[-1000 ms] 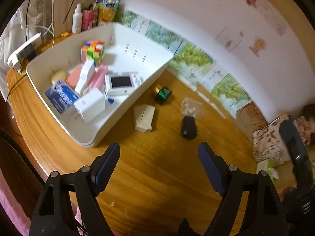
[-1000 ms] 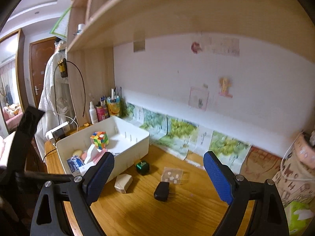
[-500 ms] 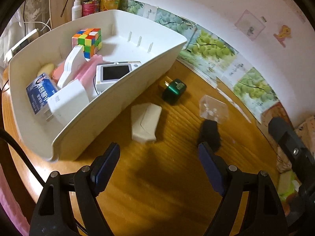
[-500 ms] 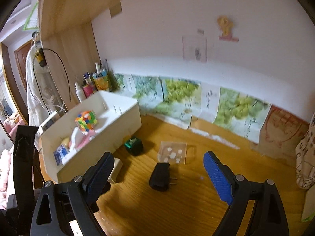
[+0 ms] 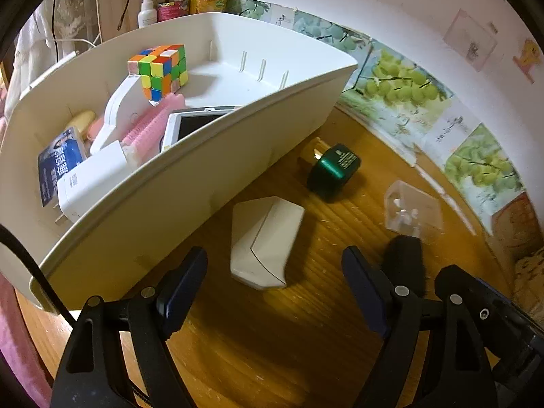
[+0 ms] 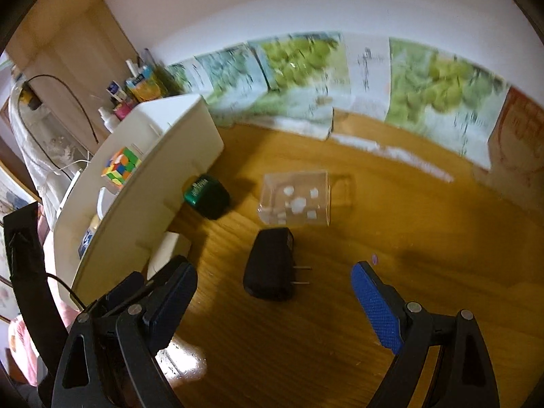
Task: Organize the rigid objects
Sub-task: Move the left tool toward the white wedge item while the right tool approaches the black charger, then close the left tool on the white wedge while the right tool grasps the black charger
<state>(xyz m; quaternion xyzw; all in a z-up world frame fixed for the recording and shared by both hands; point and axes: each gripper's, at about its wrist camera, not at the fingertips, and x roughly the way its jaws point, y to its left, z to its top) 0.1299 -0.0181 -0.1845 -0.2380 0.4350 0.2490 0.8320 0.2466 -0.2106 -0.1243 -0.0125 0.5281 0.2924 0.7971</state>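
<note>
the left tool is hanging just above the wooden table with its dark blue pads spread wide and pinching nothing. just beyond its tips, roughly between them, a white faceted plastic box is lying flat on the table, close beside the near wall of the white plastic bin. the right tool is also standing spread and empty, its bright blue pads pointing down at the table. a black plug adapter is lying on its side just ahead of that gap, its two metal prongs pointing toward the right pad. a little farther on, a clear plastic box with small white pieces inside is sitting on the table, and to its left a dark green plug adapter is resting near the corner of the bin. inside the bin, a white charger block, a blue printed packet, a pink ridged bar, a white-framed screen device and a multicoloured puzzle cube are lying loosely together. behind the bin, bottles and tubes are standing against a wooden panel. along the far edge of the table, grape-printed paper sheets are leaning on the white wall.
</note>
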